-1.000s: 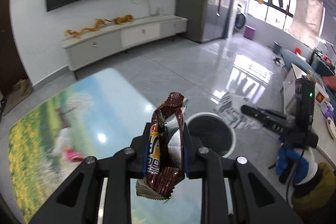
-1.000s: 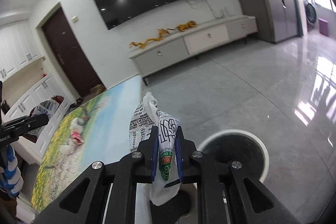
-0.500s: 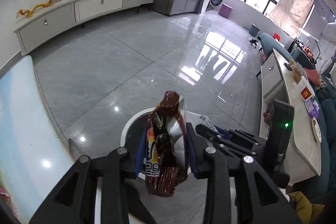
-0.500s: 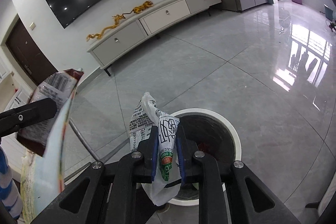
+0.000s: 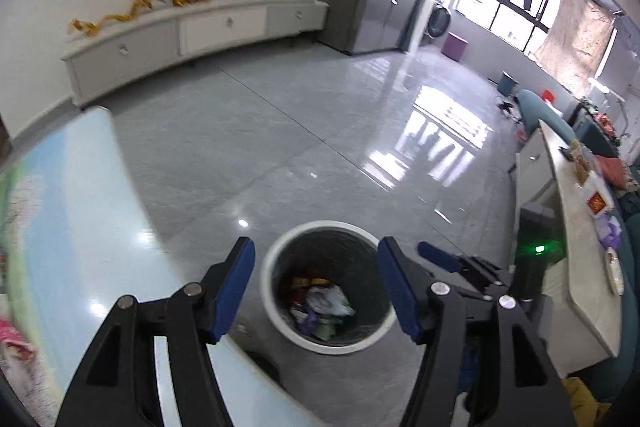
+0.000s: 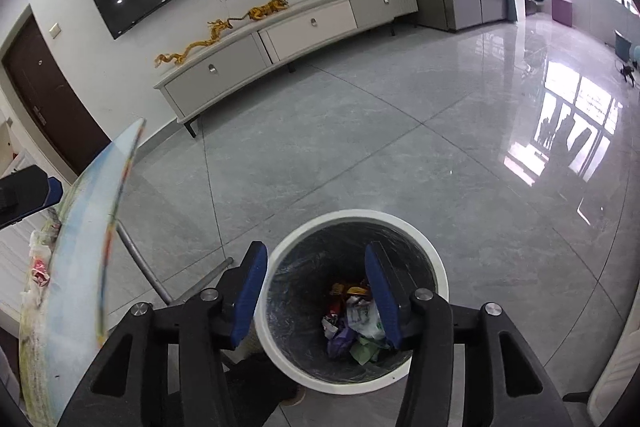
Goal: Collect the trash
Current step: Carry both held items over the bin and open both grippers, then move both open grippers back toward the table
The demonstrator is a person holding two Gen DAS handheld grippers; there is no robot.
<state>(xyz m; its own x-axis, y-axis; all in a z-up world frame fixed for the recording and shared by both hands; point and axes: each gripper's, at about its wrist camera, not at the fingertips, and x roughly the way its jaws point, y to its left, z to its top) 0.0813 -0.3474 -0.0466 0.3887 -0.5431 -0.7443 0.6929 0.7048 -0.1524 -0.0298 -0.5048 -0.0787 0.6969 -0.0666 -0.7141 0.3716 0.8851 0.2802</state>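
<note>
A white round bin (image 5: 280, 323) with a black liner stands on the floor below both grippers; it also shows in the right wrist view (image 6: 438, 267). Several wrappers (image 5: 320, 305) lie at its bottom, among them a white bag (image 6: 362, 315). My left gripper (image 5: 316, 289) is open and empty above the bin. My right gripper (image 6: 318, 293) is open and empty above the bin too. The right gripper's fingers (image 5: 440, 257) show at the right of the left wrist view.
The table with the landscape print (image 5: 72, 227) lies to the left; its edge (image 6: 80, 227) and metal leg (image 6: 140, 263) are next to the bin. More trash (image 6: 38, 267) lies on it. A TV cabinet (image 6: 280, 39) stands by the far wall.
Both grippers have opened above the bin. The brown wrapper has left the left gripper and the white bag has left the right one; trash now lies in the bin.
</note>
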